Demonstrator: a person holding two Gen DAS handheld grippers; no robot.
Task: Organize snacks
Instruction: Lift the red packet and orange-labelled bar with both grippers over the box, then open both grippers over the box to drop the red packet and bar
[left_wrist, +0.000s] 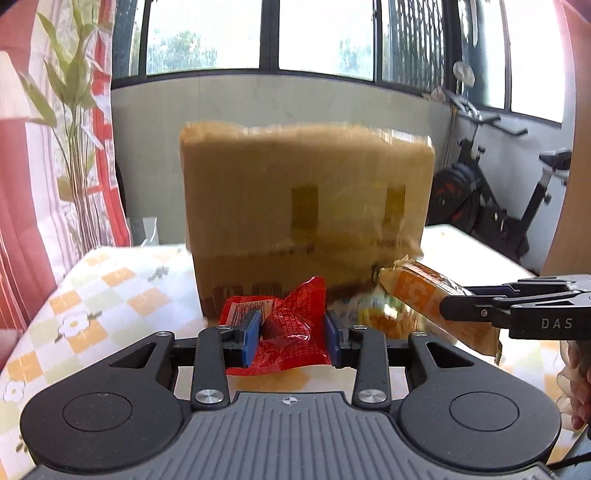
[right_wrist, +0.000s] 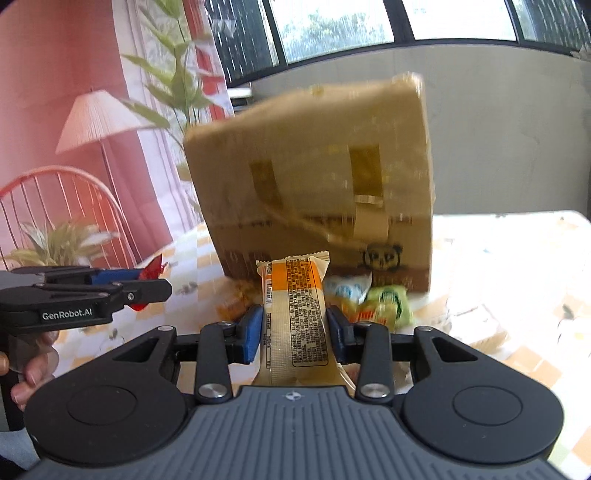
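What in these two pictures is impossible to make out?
- Cardboard box: its inside, both views; its walls hide it, and blur smears the print.
- Red packet: its label, left view; crumpled, partly covered by the left gripper.
- Small packets by the box, right view: names blurred.
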